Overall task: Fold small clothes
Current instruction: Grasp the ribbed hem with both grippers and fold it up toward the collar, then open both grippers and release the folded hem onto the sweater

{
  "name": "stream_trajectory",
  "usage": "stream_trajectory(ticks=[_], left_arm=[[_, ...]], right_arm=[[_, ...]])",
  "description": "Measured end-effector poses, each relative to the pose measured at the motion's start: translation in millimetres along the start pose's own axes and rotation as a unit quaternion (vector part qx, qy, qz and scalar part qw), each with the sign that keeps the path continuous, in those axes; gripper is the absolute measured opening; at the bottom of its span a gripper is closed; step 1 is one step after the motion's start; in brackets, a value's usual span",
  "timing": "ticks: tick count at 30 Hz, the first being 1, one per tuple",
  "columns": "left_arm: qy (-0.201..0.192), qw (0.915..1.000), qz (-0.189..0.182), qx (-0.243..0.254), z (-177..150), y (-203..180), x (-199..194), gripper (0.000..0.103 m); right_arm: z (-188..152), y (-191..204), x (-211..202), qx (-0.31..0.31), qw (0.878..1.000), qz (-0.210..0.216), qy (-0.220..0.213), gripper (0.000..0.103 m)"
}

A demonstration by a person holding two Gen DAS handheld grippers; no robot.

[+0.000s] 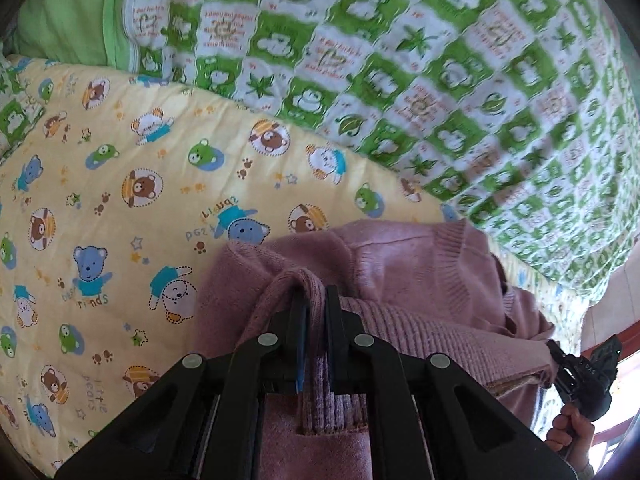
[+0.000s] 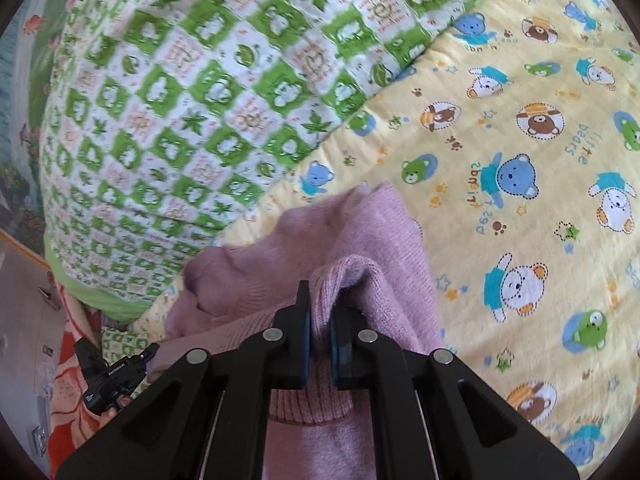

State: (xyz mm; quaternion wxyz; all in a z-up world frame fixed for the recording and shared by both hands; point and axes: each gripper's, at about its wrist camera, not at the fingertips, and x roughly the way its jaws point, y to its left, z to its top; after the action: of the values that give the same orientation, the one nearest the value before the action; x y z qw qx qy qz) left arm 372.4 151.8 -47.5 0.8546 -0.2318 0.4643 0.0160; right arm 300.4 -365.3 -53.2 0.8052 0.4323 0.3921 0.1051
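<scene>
A small pink knit sweater (image 1: 400,272) hangs between my two grippers over a yellow bear-print quilt (image 1: 120,200). My left gripper (image 1: 314,300) is shut on a ribbed edge of the sweater. My right gripper (image 2: 322,304) is shut on another ribbed edge of the same sweater (image 2: 352,232). The right gripper also shows at the lower right of the left wrist view (image 1: 576,364), held by a hand. The left gripper shows at the lower left of the right wrist view (image 2: 116,372).
A thick green-and-white patterned quilt (image 1: 420,80) lies bunched along the far side of the yellow quilt (image 2: 520,160); it also shows in the right wrist view (image 2: 180,100). An orange floral cloth (image 2: 76,400) lies at the lower left of the right wrist view.
</scene>
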Motion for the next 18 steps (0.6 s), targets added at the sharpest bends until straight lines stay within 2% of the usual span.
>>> stream_trajectory(ticks=[2, 4, 6, 7, 8, 9, 13, 16, 18], left_arm=[[0.003, 1.0, -0.002, -0.001, 0.4, 0.2, 1.9, 0.01], [0.003, 0.9999, -0.013, -0.004, 1.3, -0.2, -3.1, 0.016], [-0.003, 0.9995, -0.032, -0.007, 2.6, -0.2, -15.1, 0.032], [-0.01, 0.9994, -0.032, -0.006, 2.9, -1.0, -21.7, 0.037], [-0.021, 0.9994, -0.027, -0.001, 2.8, -2.1, -30.3, 0.045], [-0.029, 0.9993, -0.025, 0.005, 2.0, -3.4, -38.0, 0.05], [-0.043, 0.9967, -0.053, 0.043, -17.4, -16.7, -73.9, 0.051], [-0.025, 0.9925, -0.066, 0.1, -49.2, -38.5, -85.5, 0.051], [0.002, 0.9886, -0.082, 0.127, -72.4, -51.8, -83.1, 0.051]], right_arm=[[2.0, -1.5, 5.2, 0.004, 1.0, -0.001, 0.002, 0.012], [4.8, -2.4, 6.3, 0.013, 1.0, 0.006, 0.003, 0.017], [7.8, -1.3, 1.7, 0.018, 1.0, 0.017, -0.003, 0.03], [9.1, -0.1, -4.4, 0.019, 0.999, 0.024, -0.012, 0.04], [10.4, 2.4, -10.7, 0.016, 0.999, 0.026, -0.023, 0.048], [11.5, 4.7, -17.8, 0.011, 0.999, 0.024, -0.037, 0.049], [13.3, 14.2, -44.5, -0.012, 0.997, 0.026, -0.065, 0.049], [1.6, 31.2, -57.3, -0.062, 0.996, 0.027, -0.064, 0.049], [-13.5, 44.3, -59.6, -0.105, 0.993, 0.03, -0.054, 0.043]])
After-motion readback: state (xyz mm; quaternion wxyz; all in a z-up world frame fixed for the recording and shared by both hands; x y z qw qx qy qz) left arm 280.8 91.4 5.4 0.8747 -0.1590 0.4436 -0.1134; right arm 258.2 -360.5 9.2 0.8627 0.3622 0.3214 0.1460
